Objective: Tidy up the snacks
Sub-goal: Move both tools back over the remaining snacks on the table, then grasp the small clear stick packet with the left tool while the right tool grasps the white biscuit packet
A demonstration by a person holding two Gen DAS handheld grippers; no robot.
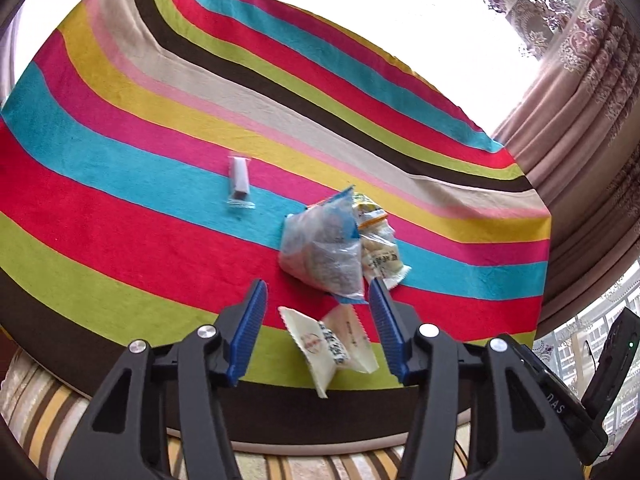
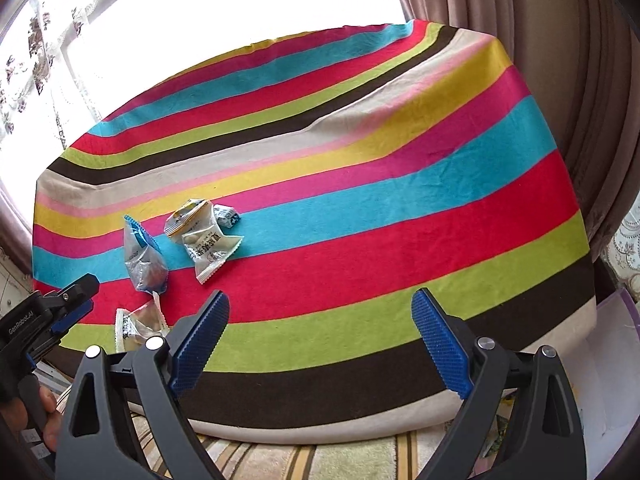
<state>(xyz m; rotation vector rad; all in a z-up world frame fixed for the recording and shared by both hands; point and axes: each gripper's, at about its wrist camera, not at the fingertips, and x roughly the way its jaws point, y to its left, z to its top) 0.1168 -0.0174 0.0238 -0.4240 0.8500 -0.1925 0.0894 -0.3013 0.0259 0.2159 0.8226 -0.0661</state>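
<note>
Both fisheye views look forward and steeply down along their own gripper fingers, from just off the near edge of the striped cloth-covered surface (image 1: 160, 128). The left view sits close over the snack packets (image 1: 328, 256); the right view stands further right, sharing those packets and the left gripper (image 2: 76, 300).
</note>
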